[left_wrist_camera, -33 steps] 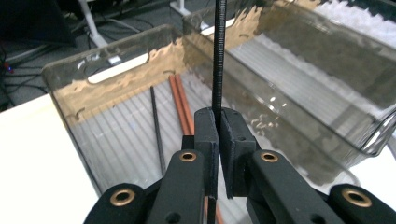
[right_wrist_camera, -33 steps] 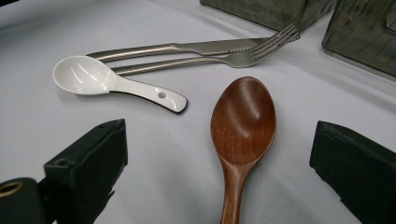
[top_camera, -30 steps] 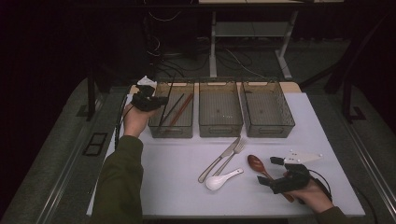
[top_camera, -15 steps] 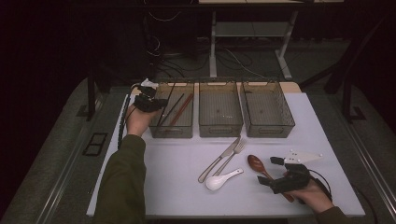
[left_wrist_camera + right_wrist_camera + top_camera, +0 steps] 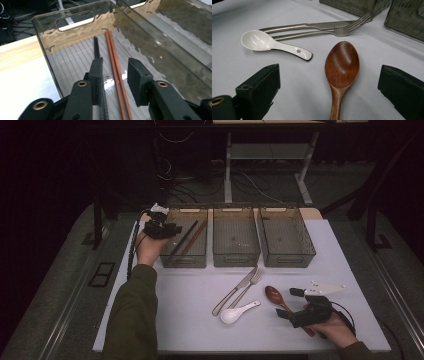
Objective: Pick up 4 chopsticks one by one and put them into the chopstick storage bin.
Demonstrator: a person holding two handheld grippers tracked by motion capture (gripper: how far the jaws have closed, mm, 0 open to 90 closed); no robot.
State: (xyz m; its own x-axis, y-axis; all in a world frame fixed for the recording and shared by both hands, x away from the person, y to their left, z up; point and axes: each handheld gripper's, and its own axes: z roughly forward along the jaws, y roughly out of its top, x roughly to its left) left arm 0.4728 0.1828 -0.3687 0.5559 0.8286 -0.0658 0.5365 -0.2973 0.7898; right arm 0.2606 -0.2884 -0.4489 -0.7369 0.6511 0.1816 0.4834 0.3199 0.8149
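While sorting of the cutlery goes on, the scene reads as follows, largest thing first;

Table (image 5: pixel 165 310): white sheet; three clear bins in a row at its far edge.
Left bin (image 5: pixel 187 258): holds the black chopsticks (image 5: pixel 96 47) and the brown chopsticks (image 5: pixel 113 57), lying lengthwise on its floor.
Middle bin (image 5: pixel 235 257) and right bin (image 5: pixel 285 257): nothing seen in them.
Left gripper (image 5: pixel 167 231): over the near end of the left bin; jaws have just been opening; the brown pair lies below the gap, no pad pressing on it.
Right gripper (image 5: pixel 292 305): jaws spread wide, straddling the wooden spoon (image 5: pixel 342 65) without touching it.
Done: both chopstick pairs binned, by my judgement.
Left: knife (image 5: pixel 235 290), fork (image 5: pixel 248 287), white spoon (image 5: pixel 239 312) and the wooden spoon lie on the sheet, unsorted.
Change: a second ago the left hand sat slightly farther left and its jaws were closed; the right hand has kept its place.
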